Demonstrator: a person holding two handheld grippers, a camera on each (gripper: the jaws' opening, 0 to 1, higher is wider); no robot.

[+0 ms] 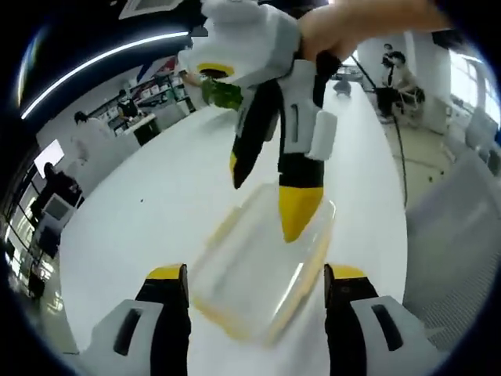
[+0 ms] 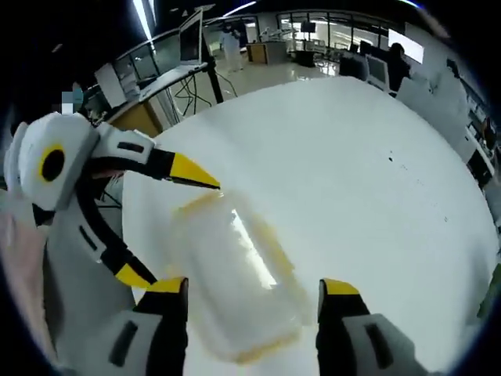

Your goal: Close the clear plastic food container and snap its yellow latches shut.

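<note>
Desk (image 1: 156, 204): broad white top, glossy, taking up the middle of both views; we judge it slick enough that a light box would skate under a sideways push.

Clear plastic food container (image 1: 262, 266): lower centre of the left gripper view, lying on the desk between our left claw's two jaws; lower centre-left of the right gripper view (image 2: 235, 274) as well. Lid appears to lie on top, though blur keeps us from saying whether it is seated. We judge it light, thin-walled, somewhat flexible and slippery; best handled by pressing down on the rim and latches, not by squeezing the walls. It is a rectangle: in the left gripper view its long axis runs from lower left to upper right, and in the right gripper view from upper left to lower right.

Right claw (image 1: 266, 200): enters from the top of the left gripper view, jaws parted, one yellow tip over the container's far end; contact we cannot confirm.

Left claw (image 1: 257, 274): jaws wide apart, straddling the container, gripping nothing.

Yellow latches (image 2: 270, 235): seen as blurred yellow edging; fastened or not, we cannot tell.
</note>
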